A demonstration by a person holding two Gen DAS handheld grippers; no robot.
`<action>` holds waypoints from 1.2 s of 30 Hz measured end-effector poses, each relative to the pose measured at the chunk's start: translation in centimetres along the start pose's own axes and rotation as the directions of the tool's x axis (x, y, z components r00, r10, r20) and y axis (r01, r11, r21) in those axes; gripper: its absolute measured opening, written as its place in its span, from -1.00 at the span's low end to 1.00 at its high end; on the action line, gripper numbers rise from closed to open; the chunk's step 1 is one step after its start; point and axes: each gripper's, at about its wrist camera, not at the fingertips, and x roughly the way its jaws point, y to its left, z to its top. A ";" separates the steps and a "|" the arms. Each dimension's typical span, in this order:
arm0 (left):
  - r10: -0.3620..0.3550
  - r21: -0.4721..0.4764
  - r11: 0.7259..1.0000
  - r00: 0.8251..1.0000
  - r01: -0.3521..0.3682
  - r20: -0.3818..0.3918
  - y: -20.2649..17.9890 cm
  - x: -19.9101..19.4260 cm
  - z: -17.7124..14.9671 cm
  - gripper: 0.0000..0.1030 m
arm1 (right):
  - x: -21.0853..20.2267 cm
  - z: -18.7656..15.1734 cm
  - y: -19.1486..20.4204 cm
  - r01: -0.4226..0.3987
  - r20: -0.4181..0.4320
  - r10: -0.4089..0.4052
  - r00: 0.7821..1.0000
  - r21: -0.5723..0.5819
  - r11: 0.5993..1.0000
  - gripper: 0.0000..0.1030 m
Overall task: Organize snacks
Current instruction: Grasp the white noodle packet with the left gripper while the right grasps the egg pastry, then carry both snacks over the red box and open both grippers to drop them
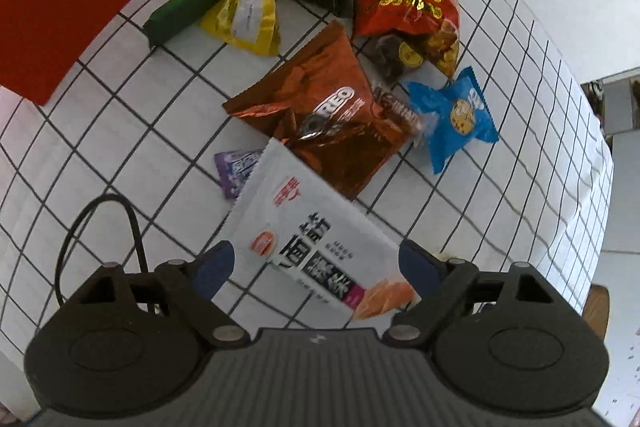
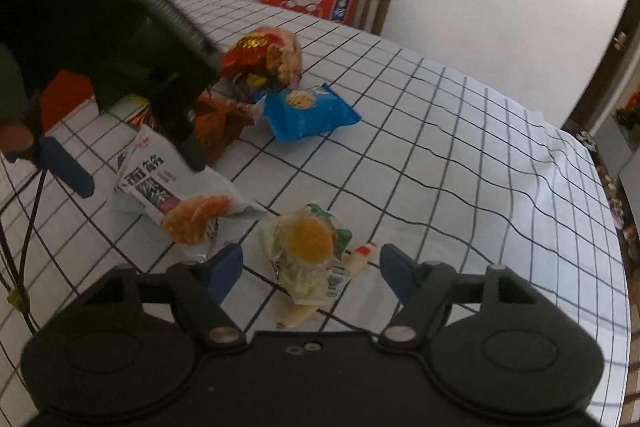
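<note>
Both tongs gape wide: left gripper (image 1: 316,267) straddles the light, crinkly white packet (image 1: 316,251), best pinched at its edge.

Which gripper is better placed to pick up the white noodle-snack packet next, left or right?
Left. The left gripper already has its open jaws on both sides of the white packet; the right gripper frames the clear yellow-centred packet instead.

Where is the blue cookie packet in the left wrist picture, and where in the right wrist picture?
Left wrist view: the blue cookie packet lies right of centre, beside the copper Oreo bag.
Right wrist view: the packet lies above centre, in front of the red bag.
Shared landmark: the white noodle packet, near the left gripper in both.
</note>
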 end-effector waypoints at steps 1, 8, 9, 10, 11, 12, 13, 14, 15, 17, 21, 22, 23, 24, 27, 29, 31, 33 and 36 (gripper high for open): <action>0.004 0.002 1.000 1.000 -0.004 0.002 -0.2 0.2 0.1 0.75 | 0.3 0.1 0.0 -0.002 -0.004 0.002 1.000 -0.005 1.000 0.41; 0.043 0.039 0.998 0.999 -0.043 0.016 -1.0 2.0 0.2 0.75 | 1.7 0.2 0.5 -0.016 -0.035 0.015 0.999 -0.029 0.999 0.15; 0.042 0.045 0.998 0.999 -0.043 0.020 -1.0 2.2 0.1 0.73 | 1.8 0.2 0.7 -0.004 -0.036 0.003 0.999 -0.034 0.999 0.10; 0.038 0.052 0.998 0.999 -0.040 0.027 -0.9 2.2 0.0 0.64 | 1.8 0.2 0.7 0.006 -0.033 -0.008 0.999 -0.036 0.999 0.03; 0.041 0.054 0.998 0.998 -0.043 0.038 -0.8 2.2 -0.2 0.52 | 1.8 0.2 0.8 0.015 -0.030 -0.016 0.999 -0.034 0.999 -0.01; 0.041 0.054 0.998 0.998 -0.043 0.045 -0.6 2.0 -0.3 0.46 | 1.7 0.2 0.7 0.019 -0.028 -0.020 0.999 -0.029 0.999 -0.06; 0.036 0.058 0.998 0.998 -0.039 0.052 -0.6 2.0 -0.4 0.33 | 1.6 0.2 0.6 0.018 -0.030 -0.018 0.999 -0.019 1.000 -0.07; 0.025 0.065 0.997 0.998 -0.029 0.060 -0.4 1.9 -0.5 0.19 | 1.6 0.1 0.6 0.018 -0.029 -0.018 0.999 -0.008 1.000 -0.08; 0.024 0.064 0.998 0.998 -0.028 0.066 -0.2 1.7 -0.6 0.12 | 1.5 0.1 0.6 0.017 -0.029 -0.017 0.999 -0.005 1.000 -0.09; 0.011 0.070 0.997 0.997 -0.016 0.074 0.3 1.2 -0.7 -0.04 | 1.4 0.0 0.8 0.022 -0.027 -0.022 0.999 -0.010 1.000 -0.10; -0.015 0.100 0.995 0.995 0.005 0.098 0.9 0.3 -0.9 -0.27 | 0.9 -0.1 1.0 0.026 -0.022 -0.026 0.999 0.008 1.000 -0.10; -0.027 0.103 0.995 0.995 0.016 0.098 1.4 0.0 -1.0 -0.30 | 0.7 -0.2 1.0 0.030 -0.021 -0.029 0.999 0.014 0.999 -0.10; -0.037 0.105 0.994 0.994 0.026 0.099 1.7 -0.2 -1.1 -0.32 | 0.4 -0.2 1.0 0.030 -0.018 -0.030 0.999 0.021 0.999 -0.10; -0.040 0.108 0.994 0.994 0.029 0.101 1.9 -0.3 -1.2 -0.33 | 0.0 -0.2 1.0 0.028 -0.013 -0.028 1.000 0.029 0.999 -0.10; -0.054 0.121 0.992 0.994 0.042 0.100 2.9 -1.2 -1.5 -0.34 | -1.2 -0.1 1.0 0.023 -0.008 -0.023 1.000 0.059 0.998 -0.10; -0.072 0.146 0.988 0.990 0.054 0.120 3.5 -2.2 -1.8 -0.35 | -2.3 -0.1 1.1 0.012 0.008 -0.012 1.000 0.072 0.997 -0.11; -0.085 0.166 0.984 0.988 0.063 0.131 4.0 -3.0 -2.1 -0.35 | -3.3 0.0 1.4 0.005 0.015 -0.006 1.000 0.080 0.997 -0.10; -0.093 0.182 0.981 0.985 0.066 0.143 4.5 -4.0 -2.4 -0.35 | -4.3 0.1 1.9 -0.005 0.026 0.003 1.000 0.089 0.996 -0.10; -0.104 0.213 0.975 0.978 0.065 0.178 5.5 -5.9 -2.9 -0.35 | -5.7 0.7 2.6 -0.016 0.045 0.012 0.999 0.099 0.995 -0.11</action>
